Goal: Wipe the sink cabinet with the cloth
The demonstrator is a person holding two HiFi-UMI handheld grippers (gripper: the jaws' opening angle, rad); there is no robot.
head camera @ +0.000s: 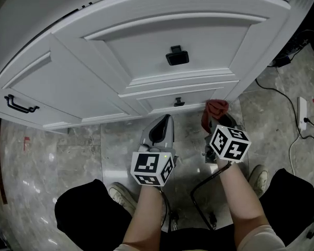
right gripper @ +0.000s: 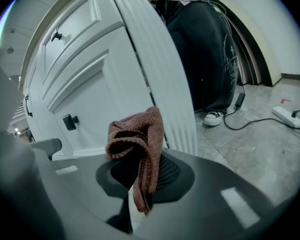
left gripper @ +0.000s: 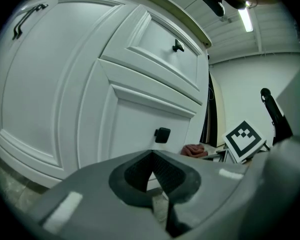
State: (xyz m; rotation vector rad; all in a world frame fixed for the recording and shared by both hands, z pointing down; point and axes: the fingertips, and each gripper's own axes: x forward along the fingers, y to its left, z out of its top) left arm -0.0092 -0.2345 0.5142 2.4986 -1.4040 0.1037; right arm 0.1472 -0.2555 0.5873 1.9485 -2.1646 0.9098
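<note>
Rust-brown cloth (head camera: 215, 109) clamped in right gripper (head camera: 213, 123), jaws closed tight on it. Bunched top of cloth (right gripper: 137, 144) sticking up past the tips, a narrow tail hanging down between the pads. Held low against the front right corner of the white sink cabinet (head camera: 146, 46), right at its fluted corner post. Actual contact with the cabinet not clear from any view.

Left gripper (head camera: 166, 120) also low, in front of the cabinet's bottom drawer front and pointed at it. Jaws brought together at the tips, nothing gripped. Same seen in left gripper view (left gripper: 151, 154): pads meeting, only cabinet panel and floor visible through the small gap behind them. Not touching the cabinet.

Black square knob (head camera: 177, 55) on the cabinet's upper panel, smaller black knob (head camera: 179, 102) on the panel below it. Black bar handle (head camera: 20, 105) on the cabinet's left door.

Grey marble floor (head camera: 83, 150) in front of the cabinet. White power strip (head camera: 303, 113) with black cable (head camera: 282, 101) on the floor off the cabinet's right side. Two light sneakers (head camera: 124, 196) on the floor, further back from the cabinet than both grippers. Marker cubes (head camera: 153, 167) at the rear ends of both grippers, away from the cabinet.
</note>
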